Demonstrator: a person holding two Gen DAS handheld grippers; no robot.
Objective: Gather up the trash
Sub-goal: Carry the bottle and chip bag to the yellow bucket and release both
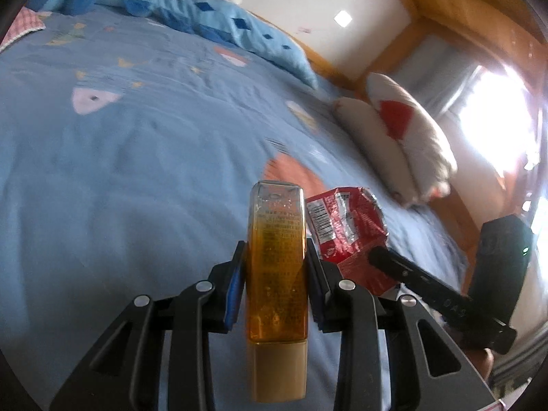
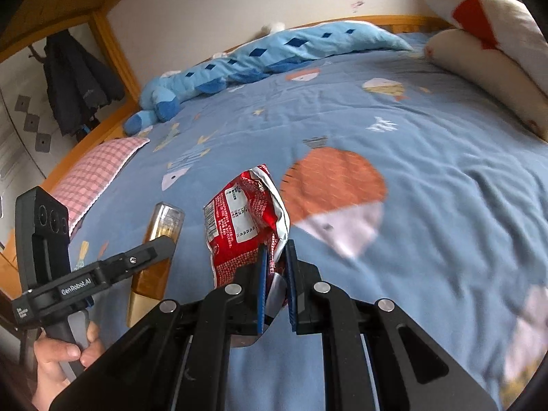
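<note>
The left gripper (image 1: 275,267) is closed on an amber tube (image 1: 276,274), its blue pads pressed against both sides of the tube at mid-length. The tube's tan cap end points back toward the camera, and its crimped end stands clear of the fingertips toward 12 o'clock. Printed text on the tube is too blurred to read.

The right gripper (image 2: 275,274) is closed on the lower edge of a red snack wrapper (image 2: 246,219). Only a narrow gap shows between the pads, filled by crumpled foil. The wrapper's upper part rises free toward 11 o'clock; its lower fold is hidden between the fingers. Label text and barcode are visible but not legible.

In the left wrist view the wrapper sits just beside the tube at 2 o'clock, partly covered by the right gripper's finger. In the right wrist view the tube stands at 9 o'clock of the wrapper, its middle covered by the left gripper's finger. A hand (image 2: 65,359) at 7 o'clock grips the left handle, cut off by the lens edge.

Both items are held above a blue bedspread (image 2: 428,178), which lies open from 10 to 2 o'clock. A blue plush toy (image 2: 260,54) lies along the far edge by the wooden bed frame (image 2: 113,41). White and red cushions (image 2: 486,41) occupy 1 o'clock, cut off at the edge. A pink checked pillow (image 2: 96,174) lies at 9 o'clock.
</note>
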